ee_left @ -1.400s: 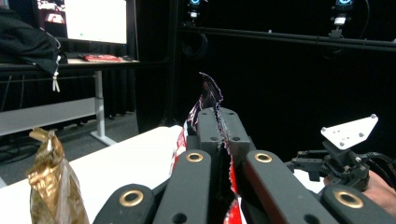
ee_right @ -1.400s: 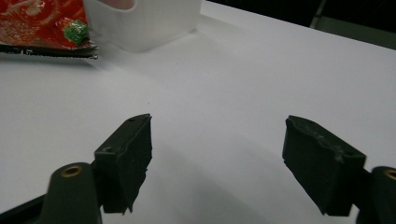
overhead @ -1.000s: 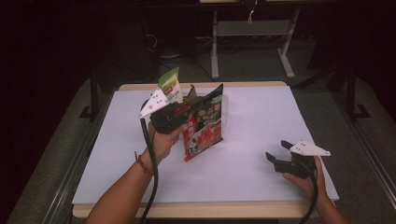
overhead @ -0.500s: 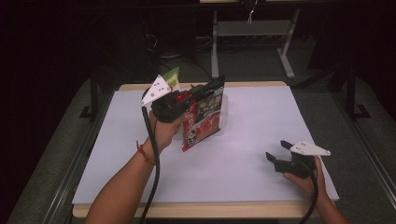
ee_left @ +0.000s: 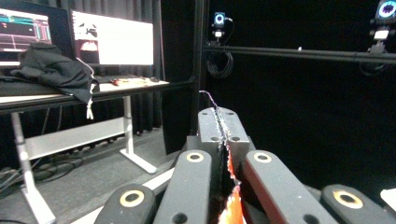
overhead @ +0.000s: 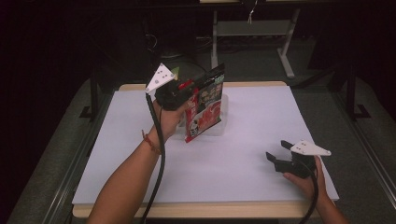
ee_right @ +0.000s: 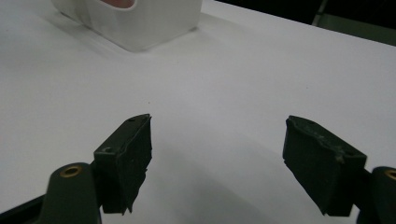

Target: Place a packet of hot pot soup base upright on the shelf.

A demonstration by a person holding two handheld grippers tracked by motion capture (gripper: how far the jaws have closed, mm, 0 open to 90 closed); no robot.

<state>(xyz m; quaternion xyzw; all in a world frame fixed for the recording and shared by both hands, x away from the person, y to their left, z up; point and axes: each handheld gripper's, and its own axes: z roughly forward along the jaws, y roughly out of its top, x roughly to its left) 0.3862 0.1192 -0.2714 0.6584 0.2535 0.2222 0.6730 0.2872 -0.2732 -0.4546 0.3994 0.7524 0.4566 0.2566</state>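
Hanging upright from left tongs (overhead: 201, 89), snack bag (overhead: 205, 109), long axis vertical

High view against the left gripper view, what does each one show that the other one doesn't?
The high view alone gives the white table, the white container behind the hanging snack bag, and the right gripper, open and resting near the table's front edge. The left gripper view alone gives lit monitors and a dark cloth on a desk. Both share the left gripper shut on the snack bag's edge.
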